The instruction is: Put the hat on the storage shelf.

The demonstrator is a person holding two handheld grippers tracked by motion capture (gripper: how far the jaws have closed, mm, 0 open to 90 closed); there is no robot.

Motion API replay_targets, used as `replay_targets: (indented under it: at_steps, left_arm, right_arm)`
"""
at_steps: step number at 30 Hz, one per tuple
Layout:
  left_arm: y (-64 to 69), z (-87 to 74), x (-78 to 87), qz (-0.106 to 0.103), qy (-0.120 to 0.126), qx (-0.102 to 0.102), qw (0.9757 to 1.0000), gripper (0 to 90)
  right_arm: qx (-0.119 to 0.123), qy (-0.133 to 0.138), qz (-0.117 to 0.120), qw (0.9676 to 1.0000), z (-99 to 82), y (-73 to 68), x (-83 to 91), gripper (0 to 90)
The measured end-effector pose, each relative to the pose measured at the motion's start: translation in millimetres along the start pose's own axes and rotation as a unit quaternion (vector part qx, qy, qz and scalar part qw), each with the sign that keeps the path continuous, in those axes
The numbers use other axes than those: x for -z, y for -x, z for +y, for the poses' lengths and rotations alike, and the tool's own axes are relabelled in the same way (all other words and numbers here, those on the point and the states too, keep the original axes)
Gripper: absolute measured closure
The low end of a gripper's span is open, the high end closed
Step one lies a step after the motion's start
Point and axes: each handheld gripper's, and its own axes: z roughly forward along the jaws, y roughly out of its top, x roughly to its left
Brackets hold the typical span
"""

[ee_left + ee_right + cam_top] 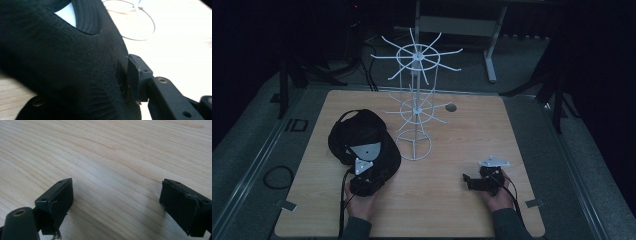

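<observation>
Left gripper (371, 167) clamps black cap (362, 135) on wooden table (452, 205).

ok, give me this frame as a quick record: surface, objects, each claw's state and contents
surface: light wooden table
cap: black fabric baseball cap, lying left of the rack
rack: white wire display rack with radial hooks, upright, mid-table
left claw: shut on the cap's fabric; one pad presses into it
right claw: open, holding nothing, bare wood between the jaws, over the table's near right
contact cap/rack: cannot tell
</observation>
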Motion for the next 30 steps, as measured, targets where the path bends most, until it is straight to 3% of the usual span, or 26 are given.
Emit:
replay_targets:
  at_steps: [14,24,30]
  left_arm:
    - [-11.7,7.0,12.2,-0.012,0.0,0.025,0.9996,74.7]
    - [-16.7,13.4,20.9,-0.03,0.016,0.05,0.9982,83.3]
    - [-17.0,18.6,26.1,-0.034,0.023,0.044,0.9982,86.5]
  right_arm:
    - [0.0,0.0,0.0,1.0,0.0,0.0,0.0,11.7]
    - [0.0,0.0,0.0,1.0,0.0,0.0,0.0,11.7]
    - [0.0,0.0,0.0,1.0,0.0,-0.1,0.0,11.7]
